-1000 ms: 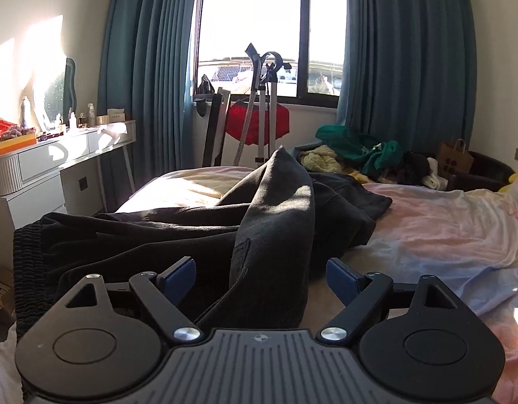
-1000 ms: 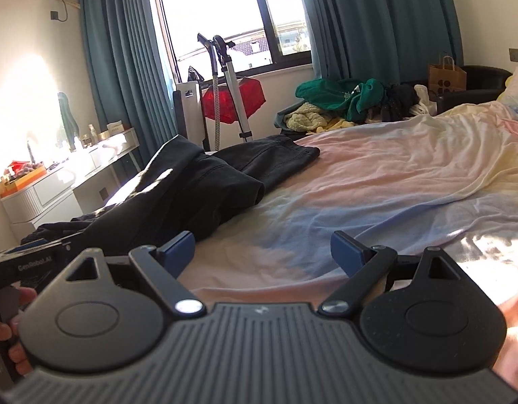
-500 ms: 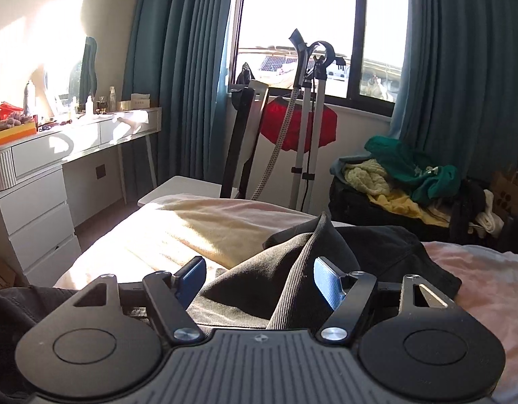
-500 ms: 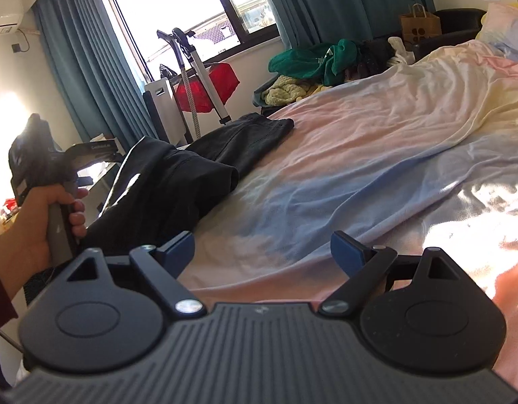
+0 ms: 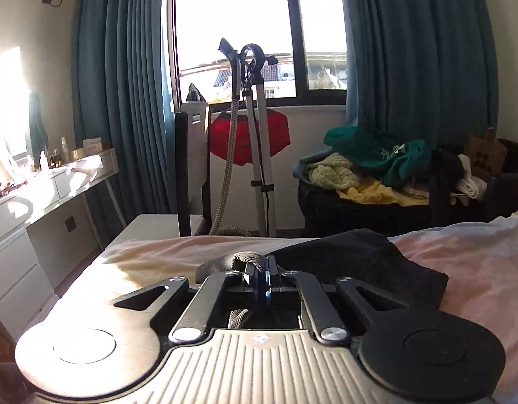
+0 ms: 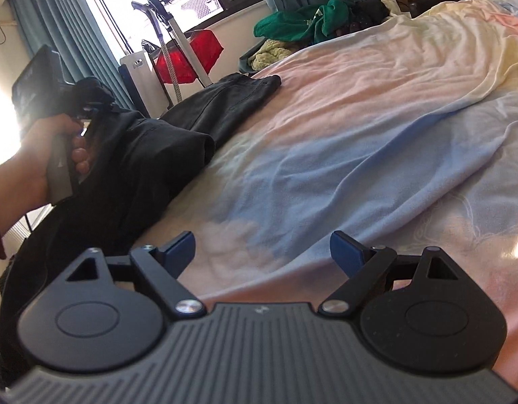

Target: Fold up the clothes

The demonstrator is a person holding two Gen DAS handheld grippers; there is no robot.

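Sunlit bedroom today, teal curtains (image 5: pixel 121 101) either side of a big window, and everything's happening on the bed (image 6: pixel 359 128) with its washed-out pink, blue and cream sheet. Black trousers (image 6: pixel 151 155) are lying along the left edge of it, bunched in the middle, with the far end stretched flat toward the foot of the bed.

My left gripper (image 5: pixel 260 277) has just snapped closed, and in its own view there's a ribbed grey-black edge of the fabric pinched right between the pads, so I'd say I've got hold of a hem or waistband. The right camera shows a hand (image 6: pixel 40 155) holding that gripper up over the dark cloth. My right gripper (image 6: pixel 262 252) has closed just a touch but its jaws are wide apart with nothing between them, hovering over bare sheet just beside the trousers.

So I reckon I'm at the grab-a-corner stage. Next up is probably getting the right one onto another edge, then carrying the fabric over.

Rest of the room: garment steamer (image 5: pixel 248 134) by the window, white dresser (image 5: pixel 40 202) on the left, and a clothes pile (image 5: pixel 376 165) on a dark chair.
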